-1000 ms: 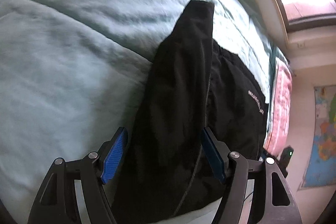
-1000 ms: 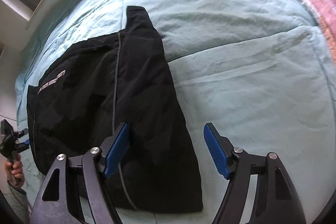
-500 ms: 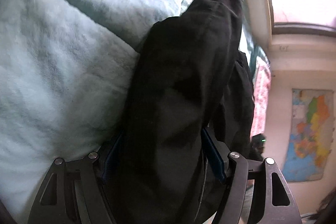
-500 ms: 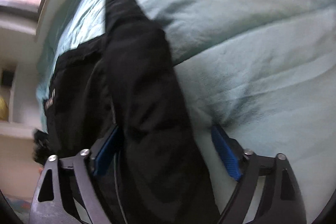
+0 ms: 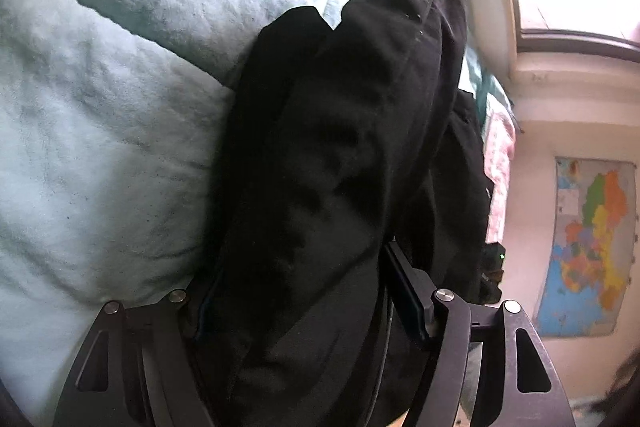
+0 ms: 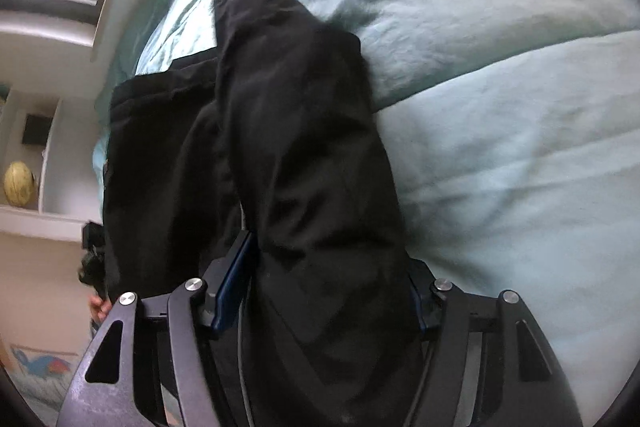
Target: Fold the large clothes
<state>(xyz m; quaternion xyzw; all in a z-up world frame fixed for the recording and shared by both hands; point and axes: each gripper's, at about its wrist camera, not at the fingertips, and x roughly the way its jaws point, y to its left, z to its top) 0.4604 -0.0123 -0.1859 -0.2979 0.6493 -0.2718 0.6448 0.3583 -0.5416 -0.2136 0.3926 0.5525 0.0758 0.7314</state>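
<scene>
Bedding (image 5: pixel 100 147) | black garment (image 5: pixel 320 187) hides left tool (image 5: pixel 308 303) pads

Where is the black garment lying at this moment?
In both wrist views the black garment lies on the pale green bedding, a folded length running between each gripper's jaws, which are closing around it.

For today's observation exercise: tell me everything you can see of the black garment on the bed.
The black garment is matte, woven-looking fabric, creased, lying on the pale green bedspread. A long folded part runs toward each camera. It bunches between the fingers of the left claw and the right claw, both closing on it.
</scene>
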